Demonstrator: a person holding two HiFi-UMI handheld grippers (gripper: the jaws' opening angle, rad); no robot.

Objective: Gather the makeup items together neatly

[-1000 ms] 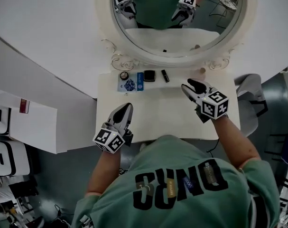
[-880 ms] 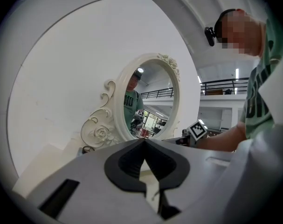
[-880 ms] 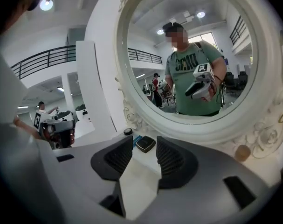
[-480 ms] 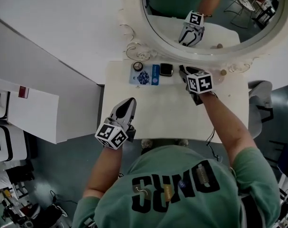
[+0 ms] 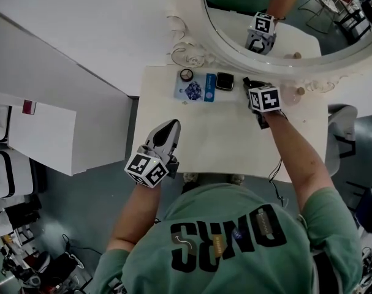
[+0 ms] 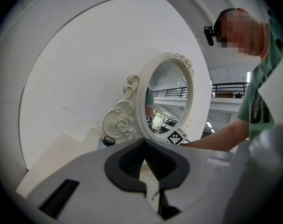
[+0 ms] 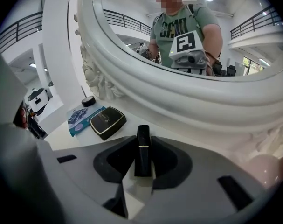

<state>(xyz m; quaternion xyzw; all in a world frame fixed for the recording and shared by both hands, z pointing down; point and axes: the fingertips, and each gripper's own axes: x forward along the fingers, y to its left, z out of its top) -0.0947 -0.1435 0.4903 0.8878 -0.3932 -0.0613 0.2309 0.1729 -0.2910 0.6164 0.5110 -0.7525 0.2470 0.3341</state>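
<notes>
Since the earlier head views, the right gripper (image 5: 247, 84) is being brought down from mid-table to the back of the white table (image 5: 222, 139), just under the mirror (image 7: 178, 97). Its jaws have just been closing, and a black lipstick tube (image 7: 142, 153) is now being pinched between the pads while it lies on the tabletop. This suggests that the grasp is being completed and that the tube is being readied for carrying toward the other items, which are lying just to its left.

The left gripper (image 5: 169, 129) is being held over the near left part of the table, with its jaws pressed together on nothing.

By count, one lipstick tube, one black compact (image 7: 107, 122), one blue packet (image 7: 80, 115) and one small round jar (image 7: 88, 101) are being shown. The compact is touching the packet, and the jar is sitting at the packet's far corner. One pale round object (image 5: 301, 91) is lying apart at the mirror's foot; its kind cannot be told.
</notes>
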